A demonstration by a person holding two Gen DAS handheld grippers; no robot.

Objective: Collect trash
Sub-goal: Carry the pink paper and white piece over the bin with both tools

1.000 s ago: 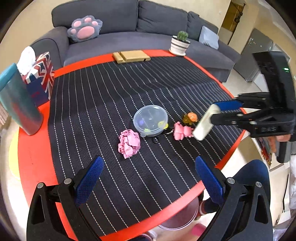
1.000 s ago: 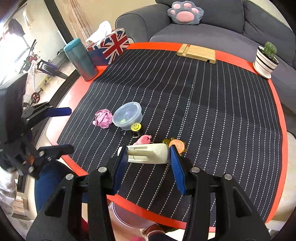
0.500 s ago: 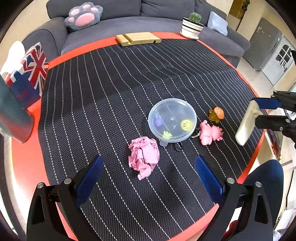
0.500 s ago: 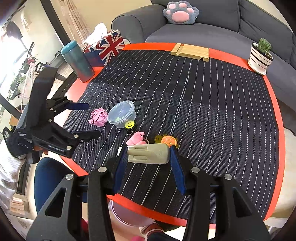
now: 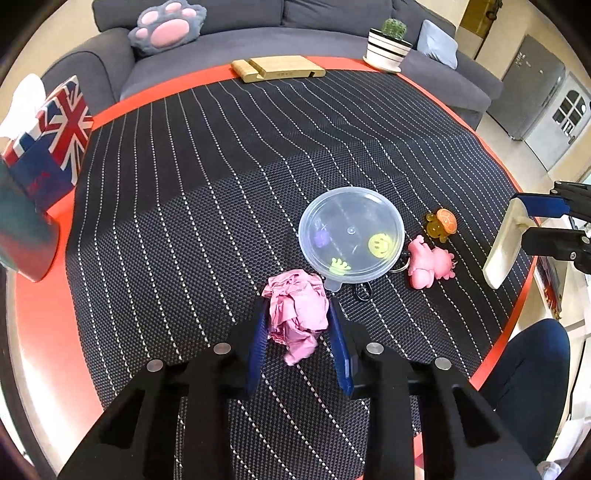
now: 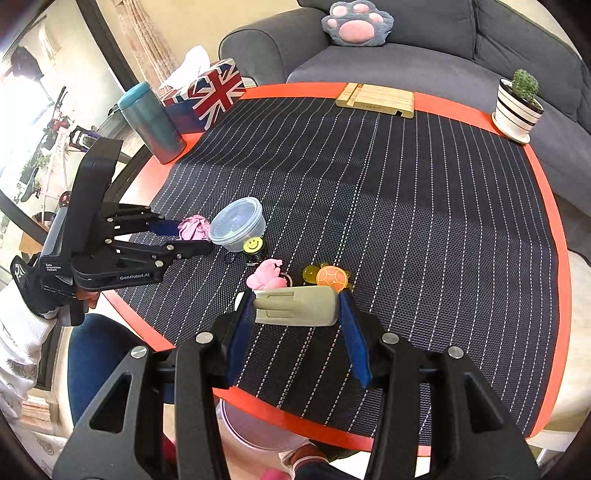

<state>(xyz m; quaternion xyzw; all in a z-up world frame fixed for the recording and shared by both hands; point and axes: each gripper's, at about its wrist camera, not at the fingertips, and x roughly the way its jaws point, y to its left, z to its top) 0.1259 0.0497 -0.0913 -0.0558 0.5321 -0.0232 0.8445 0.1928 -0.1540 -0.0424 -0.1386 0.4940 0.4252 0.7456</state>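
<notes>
The pink crumpled paper (image 5: 298, 314) lies on the striped black mat (image 5: 221, 221) beside the clear tub (image 5: 351, 234); the left claw (image 5: 297, 334) has just closed and squeezes it. The right claw (image 6: 297, 314) holds a beige plastic piece (image 6: 295, 306). The round tabletop (image 5: 40, 314) is red, with a grey sofa (image 5: 332, 22) behind

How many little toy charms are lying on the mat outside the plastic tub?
3: a pink figure right of the lidded tub, an orange turtle just beyond it, and a yellow smiley against the tub's near side. More sit inside the tub; others may be hidden.
</notes>
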